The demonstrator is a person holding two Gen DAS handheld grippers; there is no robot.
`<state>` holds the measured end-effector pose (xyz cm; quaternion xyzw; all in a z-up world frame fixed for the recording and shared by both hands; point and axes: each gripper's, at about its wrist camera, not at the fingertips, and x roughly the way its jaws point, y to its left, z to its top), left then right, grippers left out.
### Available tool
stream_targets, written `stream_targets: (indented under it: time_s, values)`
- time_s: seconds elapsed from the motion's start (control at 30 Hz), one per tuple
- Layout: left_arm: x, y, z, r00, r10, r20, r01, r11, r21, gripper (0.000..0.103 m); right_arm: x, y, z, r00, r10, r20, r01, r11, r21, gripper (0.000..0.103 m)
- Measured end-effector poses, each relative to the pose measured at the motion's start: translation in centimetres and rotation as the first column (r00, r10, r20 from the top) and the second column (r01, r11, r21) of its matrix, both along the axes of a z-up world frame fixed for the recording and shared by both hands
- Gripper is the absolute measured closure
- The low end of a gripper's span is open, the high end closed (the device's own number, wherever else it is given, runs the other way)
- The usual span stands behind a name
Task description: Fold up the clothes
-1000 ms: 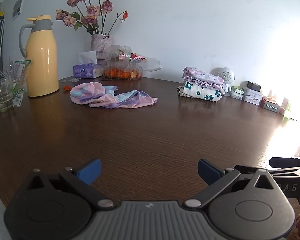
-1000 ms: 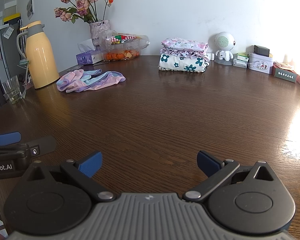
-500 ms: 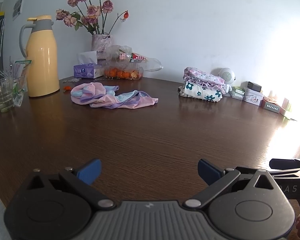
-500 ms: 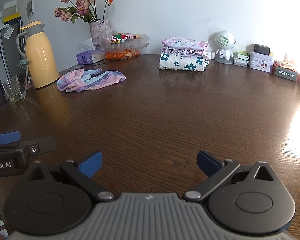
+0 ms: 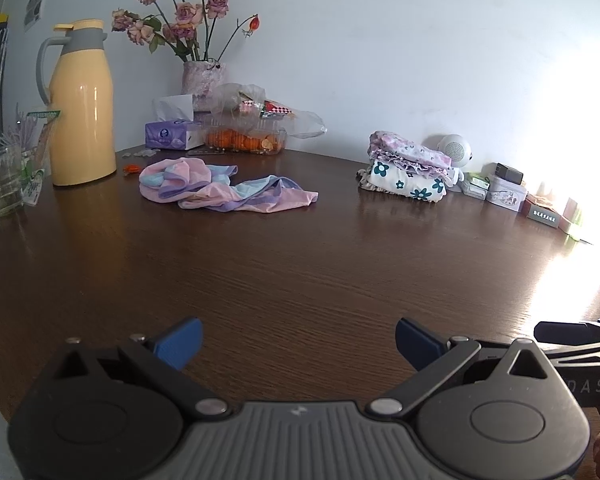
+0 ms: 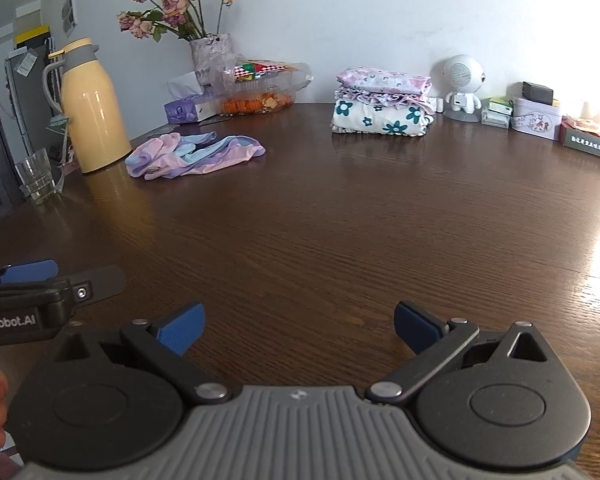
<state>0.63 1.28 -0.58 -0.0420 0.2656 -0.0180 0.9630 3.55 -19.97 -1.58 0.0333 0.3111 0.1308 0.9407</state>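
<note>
A dark wooden table stands against a plain white wall, with strong glare at right.

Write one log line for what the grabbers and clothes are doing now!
left gripper: open, empty | right gripper: open, empty | pastel garment: crumpled, untouched | folded stack: by wall

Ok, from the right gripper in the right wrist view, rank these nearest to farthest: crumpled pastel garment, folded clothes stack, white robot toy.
1. crumpled pastel garment: ahead and to the left, mid-table.
2. folded clothes stack: farther back, slightly right of centre.
3. white robot toy: behind and to the right of the stack, by the wall.

The right gripper has its jaws open over the bare table.
</note>
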Motion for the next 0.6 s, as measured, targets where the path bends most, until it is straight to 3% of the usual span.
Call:
stream_targets:
  time_s: [0.3,0.6]
  values:
    - [2.6,3.3,0.7,1.000,0.005,0.003,-0.005,1.000,-0.029,0.000,2.6,1.8,1.2,0.998,0.039,0.049,-0.040,0.999,0.021,0.000]
    - [9.3,8.2,3.1,0.999,0.001,0.039,-0.005,0.996,0.084,0.000,9.1,6.7,3.0,0.977,0.145,0.158,-0.126,0.984,-0.127,0.000]
